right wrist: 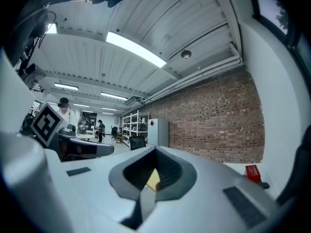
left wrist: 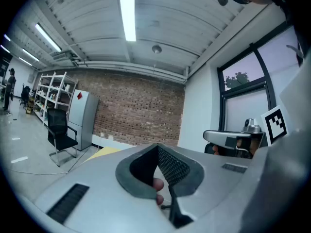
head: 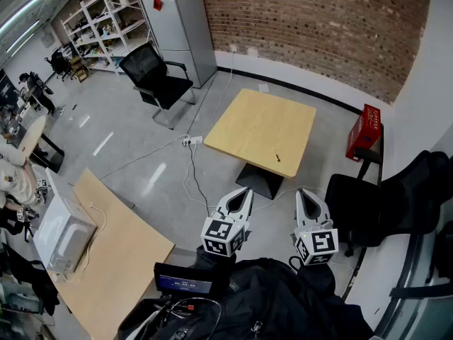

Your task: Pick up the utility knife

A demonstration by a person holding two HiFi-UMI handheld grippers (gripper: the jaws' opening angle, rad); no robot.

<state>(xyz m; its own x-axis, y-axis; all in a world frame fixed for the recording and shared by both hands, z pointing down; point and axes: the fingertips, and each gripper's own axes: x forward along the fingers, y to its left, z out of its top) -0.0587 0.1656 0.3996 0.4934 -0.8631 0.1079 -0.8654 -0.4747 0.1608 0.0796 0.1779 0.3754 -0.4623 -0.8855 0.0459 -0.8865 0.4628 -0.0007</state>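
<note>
A small dark utility knife lies near the front edge of a square yellow table in the head view, some way ahead of both grippers. My left gripper and right gripper are held side by side close to the body, pointing toward the table, jaws together and holding nothing. In the left gripper view the left gripper points at the brick wall, with a slice of the yellow table at the left. The right gripper shows a sliver of the yellow table through its jaws.
A power strip with cables lies on the floor left of the table. A black office chair and grey cabinet stand at the back. A red box and dark chair are at the right, a wooden bench at the left.
</note>
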